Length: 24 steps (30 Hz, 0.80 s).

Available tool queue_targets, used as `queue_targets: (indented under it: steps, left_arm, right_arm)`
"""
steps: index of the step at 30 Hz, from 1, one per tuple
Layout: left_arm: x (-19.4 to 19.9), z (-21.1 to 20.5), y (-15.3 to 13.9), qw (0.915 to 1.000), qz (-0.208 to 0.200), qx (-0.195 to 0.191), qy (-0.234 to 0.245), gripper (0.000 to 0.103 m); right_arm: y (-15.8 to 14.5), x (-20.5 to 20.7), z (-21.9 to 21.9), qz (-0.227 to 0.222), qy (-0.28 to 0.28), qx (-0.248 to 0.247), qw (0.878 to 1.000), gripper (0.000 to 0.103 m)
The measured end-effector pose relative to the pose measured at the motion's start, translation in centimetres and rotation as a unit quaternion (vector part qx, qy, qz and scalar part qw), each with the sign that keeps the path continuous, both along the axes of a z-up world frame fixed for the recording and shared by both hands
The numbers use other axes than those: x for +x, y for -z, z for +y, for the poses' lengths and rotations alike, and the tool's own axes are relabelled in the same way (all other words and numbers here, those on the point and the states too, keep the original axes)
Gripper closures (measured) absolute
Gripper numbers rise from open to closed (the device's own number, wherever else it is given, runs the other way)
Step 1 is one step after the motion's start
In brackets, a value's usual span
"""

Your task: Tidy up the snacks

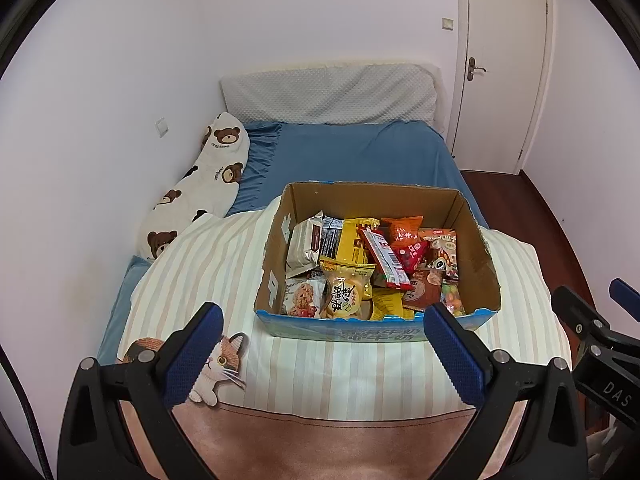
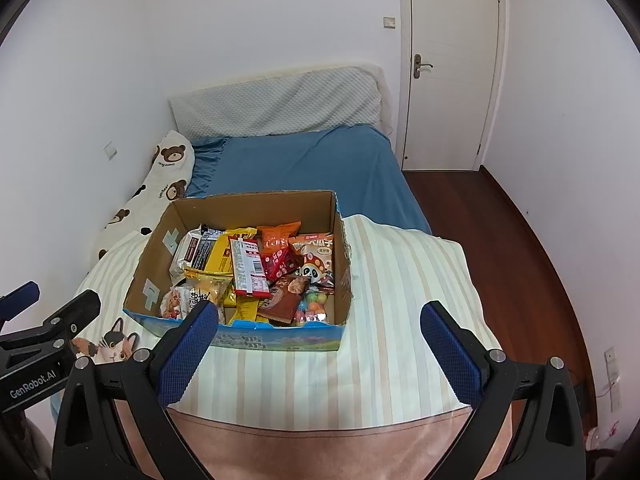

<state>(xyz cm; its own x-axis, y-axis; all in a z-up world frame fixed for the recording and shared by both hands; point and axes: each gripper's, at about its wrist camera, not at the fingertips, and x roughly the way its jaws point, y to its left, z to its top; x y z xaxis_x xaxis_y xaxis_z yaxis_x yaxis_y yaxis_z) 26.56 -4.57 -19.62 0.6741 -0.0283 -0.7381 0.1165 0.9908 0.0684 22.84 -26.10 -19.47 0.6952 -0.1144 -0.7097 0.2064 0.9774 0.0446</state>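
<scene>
Both my left tongs [image 1: 324, 354] and right tongs [image 2: 320, 350] gape wide, empty; snacks [image 1: 372, 264] fill the box [image 1: 276, 240] ahead. Sorting stage unclear.

Both my grippers are just hanging side by side, level with each other. Left gripper [image 1: 324, 320] has its jaws spread wide, holding nothing; right gripper [image 2: 320, 318] is the same.
</scene>
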Motion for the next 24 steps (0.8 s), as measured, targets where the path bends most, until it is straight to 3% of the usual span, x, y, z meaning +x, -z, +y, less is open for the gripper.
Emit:
queue_targets:
  steps: [24]
  left_arm:
    - [-0.6,0.2,-0.3,1.0,-0.004,0.0,-0.002,0.0]
  right_arm:
    - [-1.2,-1.3,0.2,-0.008,-0.005,-0.001,1.0,0.0]
